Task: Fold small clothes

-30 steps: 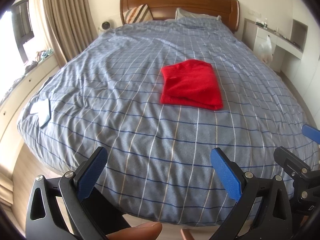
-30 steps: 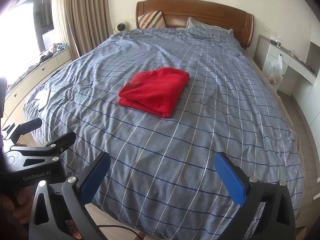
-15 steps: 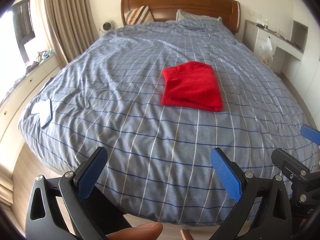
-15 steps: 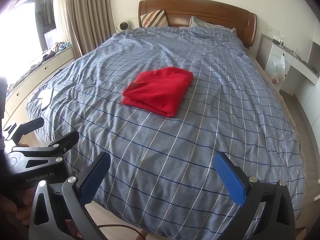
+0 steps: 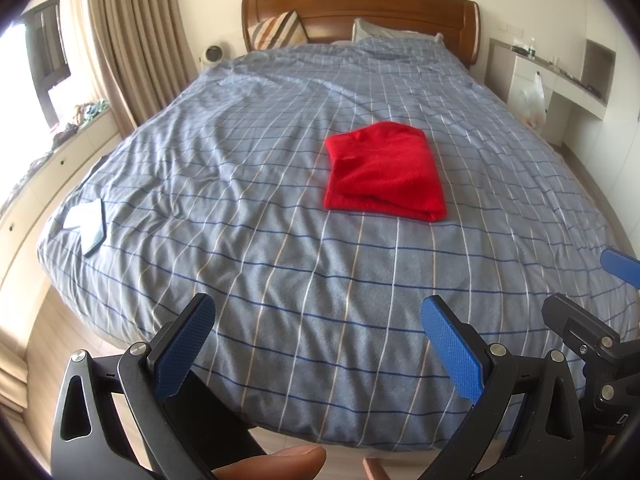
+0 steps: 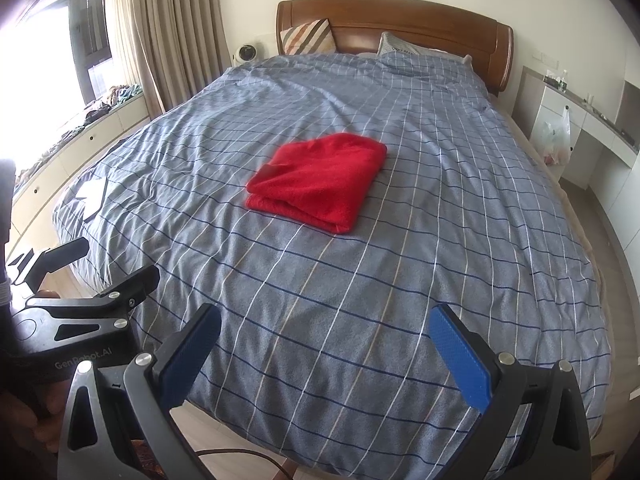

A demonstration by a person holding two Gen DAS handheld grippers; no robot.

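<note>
Both the left gripper [image 5: 316, 328] and right gripper [image 6: 326, 338] hang with jaws wide apart and empty, the folded red fleece garment [image 5: 382, 172] lying well ahead of them on the blue-grey checked bed [image 5: 280, 272] — folding looks done (judging by its tidy layers) — so next comes fetching another piece.

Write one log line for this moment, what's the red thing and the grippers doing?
red cloth: folded, lying on bed | left gripper: open, empty | right gripper: open, empty | neither touching cloth

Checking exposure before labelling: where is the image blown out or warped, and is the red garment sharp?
Left wrist view: window overexposed, bed edges bowed by fisheye, folded red garment sharp. Right wrist view: stronger window glare, same bowing, garment sharp.
</note>
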